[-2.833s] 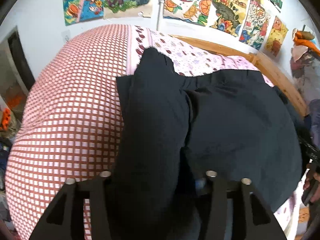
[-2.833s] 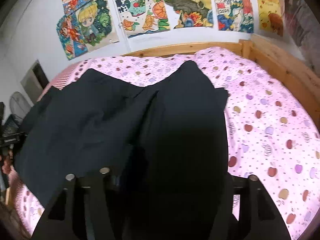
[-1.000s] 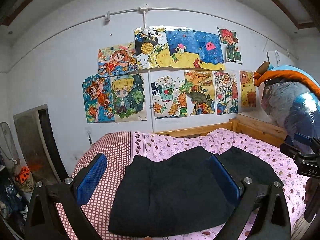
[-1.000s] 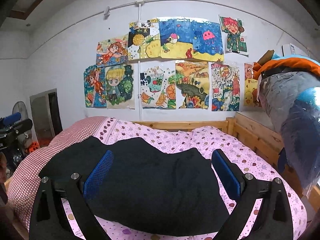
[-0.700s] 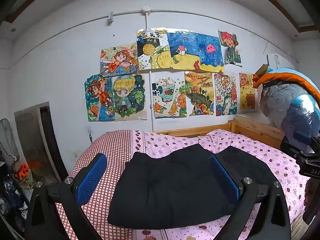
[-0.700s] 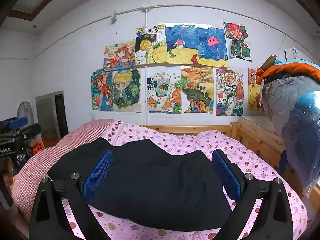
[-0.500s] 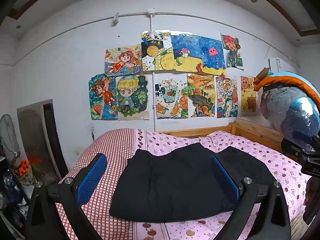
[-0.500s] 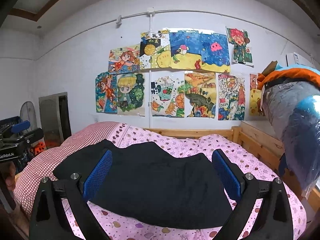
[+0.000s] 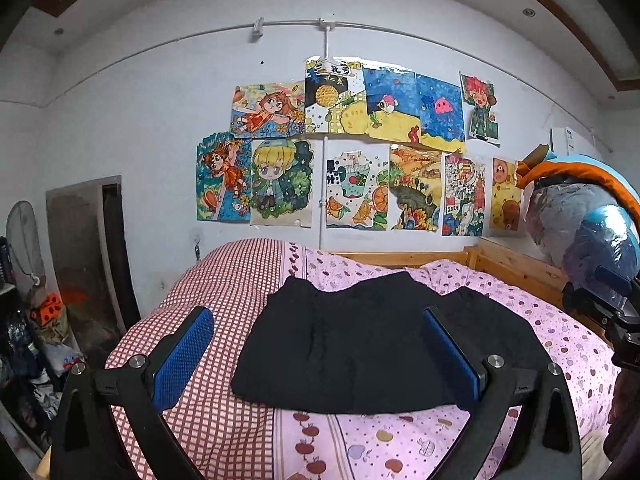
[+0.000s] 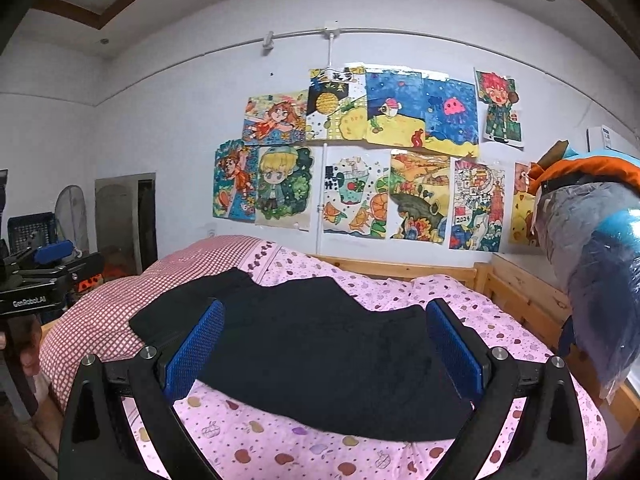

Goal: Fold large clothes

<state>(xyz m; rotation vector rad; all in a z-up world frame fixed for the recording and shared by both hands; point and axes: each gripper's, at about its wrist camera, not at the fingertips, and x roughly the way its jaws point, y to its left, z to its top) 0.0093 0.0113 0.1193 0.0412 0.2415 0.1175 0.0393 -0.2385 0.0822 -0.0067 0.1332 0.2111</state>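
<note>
A black garment [image 9: 360, 340] lies folded flat on the bed [image 9: 224, 280], mostly on the pink patterned sheet, its left edge on the red checked sheet. It also shows in the right wrist view [image 10: 320, 352]. My left gripper [image 9: 316, 344] is open and empty, held back from the bed above its near edge. My right gripper [image 10: 324, 344] is open and empty, likewise back from the garment. The left gripper shows at the left edge of the right wrist view [image 10: 44, 280].
Wooden bed frame [image 9: 516, 268] runs along the back and right. A wall of drawings [image 9: 352, 160] is behind the bed. Bagged bedding [image 10: 592, 264] hangs at the right. A fan [image 9: 24, 240] and clutter stand at the left by a doorway [image 9: 96, 256].
Both grippers have let go of the black garment, opened, and pulled back and up from the bed. The garment now lies folded on the sheets.
</note>
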